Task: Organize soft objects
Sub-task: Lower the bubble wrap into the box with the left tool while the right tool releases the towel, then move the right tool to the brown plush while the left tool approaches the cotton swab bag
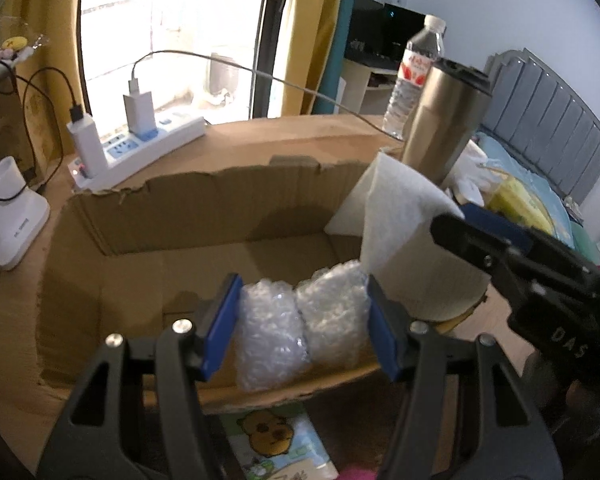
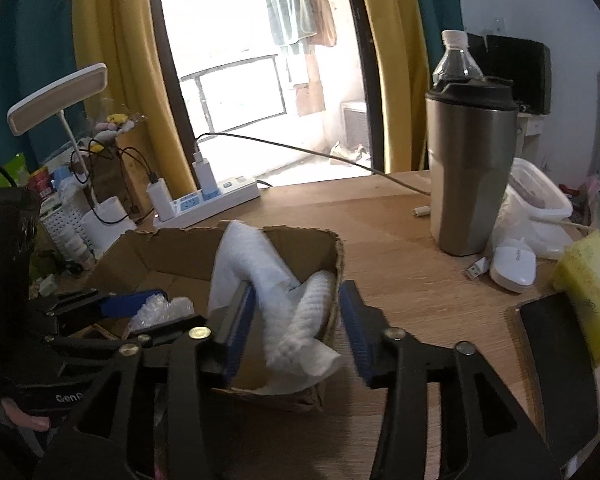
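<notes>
My left gripper [image 1: 302,326] is shut on a folded wad of clear bubble wrap [image 1: 300,324] and holds it over the near wall of an open cardboard box [image 1: 188,204]. My right gripper [image 2: 298,330] is open, its blue pads either side of a white foam sheet [image 2: 296,304] that lies over the box's right end [image 2: 338,256]. The sheet also shows in the left wrist view [image 1: 400,236], with the right gripper [image 1: 456,220] beside it. The bubble wrap shows in the right wrist view [image 2: 160,310] in the left gripper [image 2: 156,308].
A steel tumbler [image 2: 470,168], a water bottle [image 2: 456,56], a white power strip [image 2: 208,206] with chargers, a white mouse [image 2: 514,266], a yellow tissue pack [image 2: 588,292] and a desk lamp [image 2: 56,98] stand on the wooden desk [image 2: 400,288]. A cartoon packet [image 1: 280,440] lies before the box.
</notes>
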Available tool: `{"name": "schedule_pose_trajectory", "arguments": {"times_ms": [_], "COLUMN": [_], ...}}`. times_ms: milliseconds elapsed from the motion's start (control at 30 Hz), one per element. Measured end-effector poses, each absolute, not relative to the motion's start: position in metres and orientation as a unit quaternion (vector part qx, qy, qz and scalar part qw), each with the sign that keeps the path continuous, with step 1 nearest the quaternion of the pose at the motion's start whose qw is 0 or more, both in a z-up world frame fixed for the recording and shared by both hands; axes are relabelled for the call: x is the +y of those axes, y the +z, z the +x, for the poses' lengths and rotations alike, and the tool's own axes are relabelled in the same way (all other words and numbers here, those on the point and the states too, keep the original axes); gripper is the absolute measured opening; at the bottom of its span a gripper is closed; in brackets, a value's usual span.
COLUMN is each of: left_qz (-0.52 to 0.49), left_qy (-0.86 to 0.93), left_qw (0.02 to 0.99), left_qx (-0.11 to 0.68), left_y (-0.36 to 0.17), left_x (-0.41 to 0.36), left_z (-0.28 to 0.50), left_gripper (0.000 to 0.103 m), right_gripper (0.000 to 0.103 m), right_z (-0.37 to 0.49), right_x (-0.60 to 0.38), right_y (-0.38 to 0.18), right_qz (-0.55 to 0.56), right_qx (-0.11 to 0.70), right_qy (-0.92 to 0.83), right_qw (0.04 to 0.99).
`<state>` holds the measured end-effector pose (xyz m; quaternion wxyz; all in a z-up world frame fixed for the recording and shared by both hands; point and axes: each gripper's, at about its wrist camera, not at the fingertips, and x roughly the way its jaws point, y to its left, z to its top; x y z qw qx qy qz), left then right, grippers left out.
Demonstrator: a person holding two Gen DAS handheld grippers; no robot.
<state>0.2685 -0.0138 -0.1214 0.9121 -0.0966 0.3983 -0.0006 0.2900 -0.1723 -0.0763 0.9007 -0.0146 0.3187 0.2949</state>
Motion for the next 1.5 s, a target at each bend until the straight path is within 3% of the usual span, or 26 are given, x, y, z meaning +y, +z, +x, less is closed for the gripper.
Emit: {"name": "schedule_pose_trajectory", "arguments": {"times_ms": [300, 633, 1500], "left_qz": [-0.098, -0.108, -0.116], "left_qy": [-0.008, 0.009, 0.017], "left_qw": [0.903, 0.895, 0.934], "left_qx": [0.418, 0.433, 0.337], "left_y": [-0.129, -0.129, -0.069], "left_x": [-0.017, -0.011, 0.015], "left_z": [0.274, 0.272, 0.184], "left_gripper": [0.063, 0.086, 0.087], "right_gripper": [0.051, 0.052, 0.054], "right_z": [0.301, 0.293, 0.220], "right_x": [-0.173, -0.177, -0.174], "right_y": [-0.094, -0.088, -0.038], "right_qz": [-0.016, -0.014, -0.039], "right_qx": [0.360, 0.357, 0.305], "right_qy": [0.270, 0.267, 0.253], "right_qw": [0.893, 0.895, 0.918]}}
